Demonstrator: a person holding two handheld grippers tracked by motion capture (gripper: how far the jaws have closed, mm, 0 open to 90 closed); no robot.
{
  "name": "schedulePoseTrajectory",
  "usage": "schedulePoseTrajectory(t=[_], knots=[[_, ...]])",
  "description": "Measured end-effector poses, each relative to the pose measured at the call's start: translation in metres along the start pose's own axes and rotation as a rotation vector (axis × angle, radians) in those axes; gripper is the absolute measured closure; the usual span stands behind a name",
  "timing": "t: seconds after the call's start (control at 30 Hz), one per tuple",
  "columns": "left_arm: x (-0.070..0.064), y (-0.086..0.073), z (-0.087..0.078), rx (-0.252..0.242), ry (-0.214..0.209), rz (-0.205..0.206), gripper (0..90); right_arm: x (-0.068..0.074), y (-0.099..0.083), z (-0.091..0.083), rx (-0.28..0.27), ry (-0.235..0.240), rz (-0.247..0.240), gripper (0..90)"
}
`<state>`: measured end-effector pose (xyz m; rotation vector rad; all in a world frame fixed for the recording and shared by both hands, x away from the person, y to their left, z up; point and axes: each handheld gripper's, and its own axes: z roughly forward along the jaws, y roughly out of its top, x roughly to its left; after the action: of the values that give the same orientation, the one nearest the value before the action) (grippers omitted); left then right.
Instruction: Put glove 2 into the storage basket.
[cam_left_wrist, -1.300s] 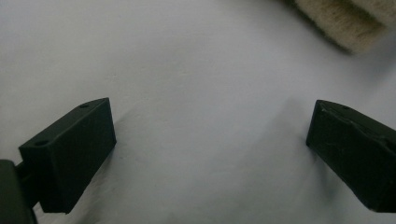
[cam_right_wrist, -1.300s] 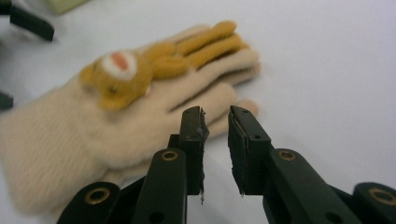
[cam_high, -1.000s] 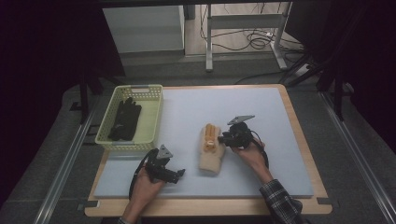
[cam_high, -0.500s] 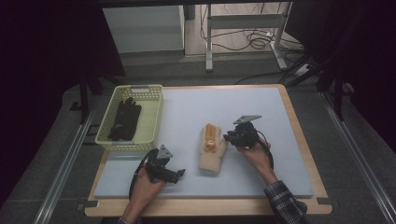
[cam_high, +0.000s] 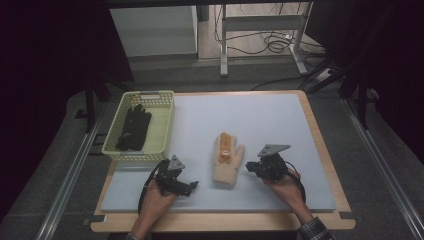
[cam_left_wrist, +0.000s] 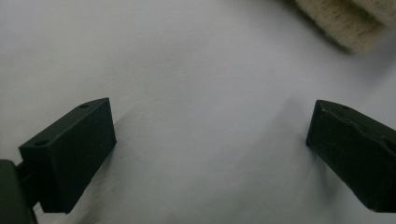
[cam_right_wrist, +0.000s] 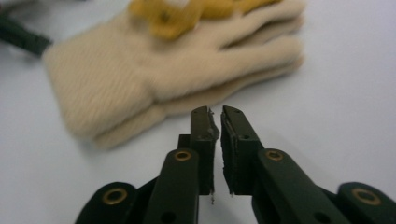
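Cream knit gloves (cam_high: 227, 160), a stacked pair with yellow-orange grip coating on the fingers of the top one, lie flat at mat centre, cuffs toward the person, fingers pointing to 12 o'clock. Soft ribbed cuff, fuzzy weave; in the right gripper view two layers show at the edge, so they're laid one on the other, probably paired up for a single grab.

Right gripper (cam_high: 254, 168) sits at 3 o'clock of the gloves, just beside the thumb, not touching. Jaws nearly together with a thin slit between, nothing in them.

Left gripper (cam_high: 192, 186) is at about 8 o'clock of the gloves, low over the pale blue mat (cam_high: 260, 120), jaws spread wide and empty; cuff corner shows at top right of its view.

Yellow-green mesh plastic basket (cam_high: 161, 129) at 10 o'clock already holds black gloves (cam_high: 134, 127). My guess: cream pair goes there next.
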<state>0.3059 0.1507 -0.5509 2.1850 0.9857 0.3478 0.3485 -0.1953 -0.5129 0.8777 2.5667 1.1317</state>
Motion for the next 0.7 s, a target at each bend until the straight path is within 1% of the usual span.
schedulePoseTrajectory(t=[0.1, 0.23, 0.33, 0.4, 0.43, 0.5, 0.63, 0.7], knots=[[0.000, 0.000, 0.000, 0.000, 0.000, 0.000, 1.6, 0.005, -0.009, 0.006, 0.011, 0.015, -0.011, 83.8], [0.000, 0.000, 0.000, -0.002, 0.001, 0.002, 1.8, 0.011, -0.011, 0.015, -0.001, 0.037, -0.014, 83.8], [-0.001, -0.001, -0.002, -0.013, 0.008, 0.007, 3.4, 0.016, -0.006, 0.022, 0.001, 0.049, -0.029, 83.6], [-0.003, -0.001, -0.003, -0.022, 0.029, 0.014, 4.2, 0.021, -0.003, 0.026, 0.002, 0.056, -0.038, 83.6], [-0.004, -0.002, -0.004, -0.023, 0.032, 0.019, 3.9, 0.023, -0.001, 0.028, 0.002, 0.054, -0.046, 83.6], [-0.004, -0.003, -0.005, -0.009, 0.031, 0.020, 3.4, 0.028, 0.002, 0.032, 0.003, 0.067, -0.055, 83.5], [0.004, -0.008, -0.008, 0.003, 0.018, -0.012, 1.8, 0.037, 0.008, 0.040, 0.004, 0.087, -0.065, 82.8], [0.009, -0.011, -0.012, 0.004, 0.020, -0.016, 1.9, 0.042, 0.011, 0.045, 0.005, 0.095, -0.074, 82.2]])
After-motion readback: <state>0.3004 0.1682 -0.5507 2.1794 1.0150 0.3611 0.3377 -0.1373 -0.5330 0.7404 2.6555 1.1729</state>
